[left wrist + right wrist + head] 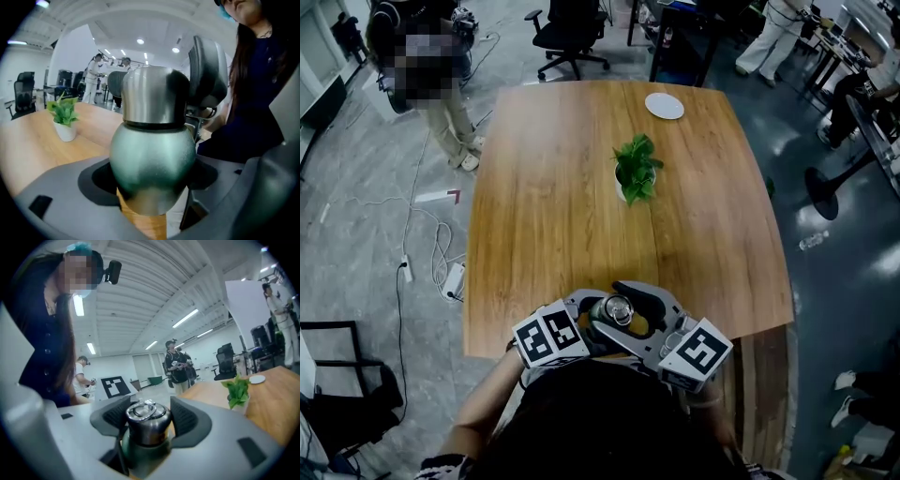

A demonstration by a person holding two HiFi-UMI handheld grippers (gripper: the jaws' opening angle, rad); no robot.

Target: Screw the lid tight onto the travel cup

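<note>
The travel cup [617, 309] stands at the near edge of the wooden table [544, 206], right in front of me. Its round green body [152, 159] carries a steel lid [154, 96] with a ring on top [140, 411]. My left gripper [598, 325] is shut on the green body; in the left gripper view its jaws [152, 185] press the body from both sides. From the right, my right gripper [630, 314] is shut on the lid, and the ribbed pads [187, 420] hug the steel collar [147, 430]. The cup's base is hidden.
A small potted plant [636, 171] sits mid-table and a white plate [664, 106] lies at the far edge. A person [441, 84] stands off the far left corner. An office chair [570, 37] is beyond the table. Cables [431, 253] trail on the floor at left.
</note>
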